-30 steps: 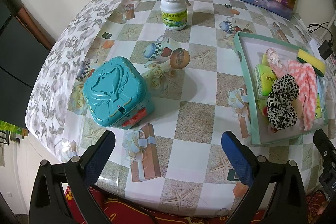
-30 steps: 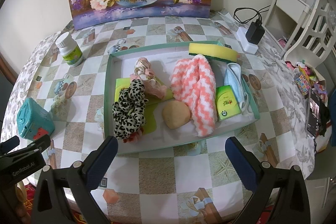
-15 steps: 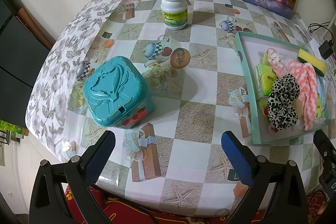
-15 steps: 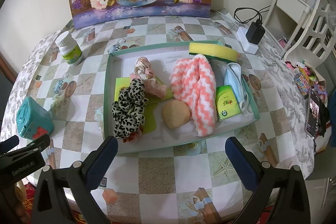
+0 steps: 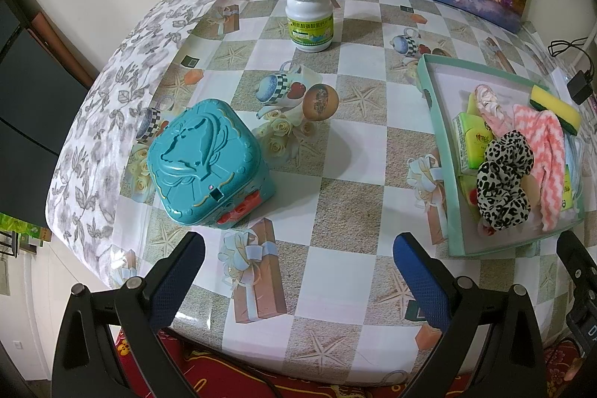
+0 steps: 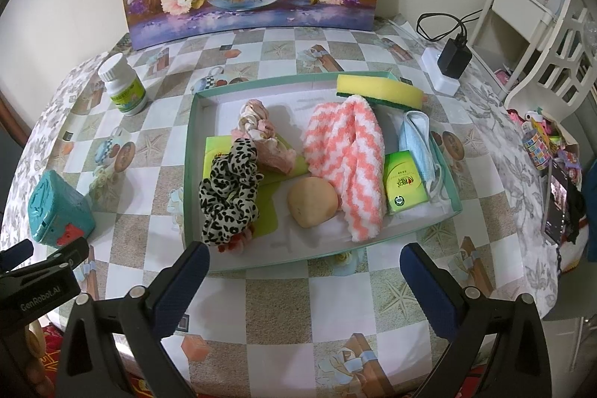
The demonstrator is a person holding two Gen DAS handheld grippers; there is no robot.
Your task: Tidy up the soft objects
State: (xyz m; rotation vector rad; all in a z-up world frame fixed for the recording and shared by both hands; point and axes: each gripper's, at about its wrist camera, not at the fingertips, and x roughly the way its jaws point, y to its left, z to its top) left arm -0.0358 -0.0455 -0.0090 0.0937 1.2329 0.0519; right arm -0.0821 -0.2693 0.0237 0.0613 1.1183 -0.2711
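Right wrist view: the right claw (image 6: 304,280) hangs over the near edge of the table (image 6: 276,316), its two blue-padded fingers (image 6: 183,286) spread wide apart, gripping nothing and touching nothing. Straight ahead of it, just beyond the fingertips, lies the tray (image 6: 188,174) with the soft things. Ahead of the left finger sits the leopard scrunchie (image 6: 229,194), partly on a green pack (image 6: 216,150); a pink scrunchie (image 6: 261,137) lies just beyond it. Between the fingers and further on rests a tan puff (image 6: 312,202), touching the striped sock (image 6: 347,161) to its right. Right of the sock lie a small green pack (image 6: 405,187) and a blue mask (image 6: 416,140), and a yellow sponge (image 6: 378,90) sits at the tray's far right corner. Far off to the left stand a white bottle (image 6: 122,86) and, nearer, a teal box (image 6: 56,209), with the other claw's tip just below it.

Left wrist view: the left claw (image 5: 298,273) also stands wide open and empty above the near table edge. The teal box (image 5: 207,166) sits just ahead of its left finger (image 5: 177,280), not touching it. The bottle (image 5: 309,13) is far ahead, and the tray (image 5: 433,122) lies off to the right, beyond the right finger.
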